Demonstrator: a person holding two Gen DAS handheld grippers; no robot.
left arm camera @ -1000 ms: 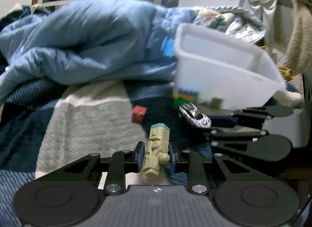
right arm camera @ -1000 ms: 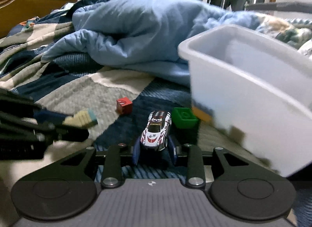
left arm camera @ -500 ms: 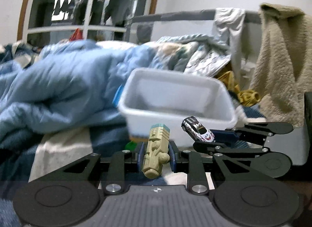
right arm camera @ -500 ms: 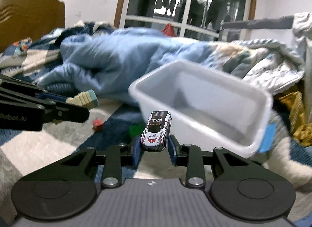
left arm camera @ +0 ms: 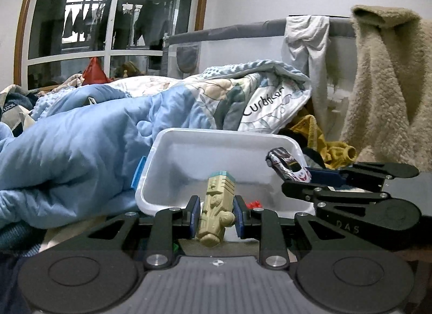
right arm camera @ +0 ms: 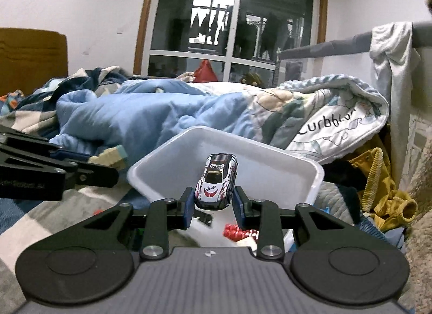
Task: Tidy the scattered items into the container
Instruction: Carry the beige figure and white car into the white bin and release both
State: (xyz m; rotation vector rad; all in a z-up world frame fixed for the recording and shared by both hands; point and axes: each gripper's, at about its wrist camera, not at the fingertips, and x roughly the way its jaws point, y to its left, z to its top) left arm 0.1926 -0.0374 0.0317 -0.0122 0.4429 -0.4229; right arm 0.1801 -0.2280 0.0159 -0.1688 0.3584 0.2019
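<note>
Left wrist view shows the left gripper (left arm camera: 214,212) clamped on a beige toy figure (left arm camera: 216,210) just short of the white container (left arm camera: 216,135) at twelve o'clock, while at two o'clock the right gripper (left arm camera: 310,177) pinches a toy car (left arm camera: 287,164) at the container's rim. Letting go too soon would likely drop either toy outside the near wall, and the two grippers, close together, could knock each other. A blue duvet (left arm camera: 81,149) crowds the container at ten o'clock, a yellow garment (left arm camera: 324,141) at two, and red bits (right arm camera: 237,230) lie below.

A home bedroom: a bed piled with a blue duvet (left arm camera: 81,152), a wooden headboard (right arm camera: 29,54) and a window (right arm camera: 229,25).
</note>
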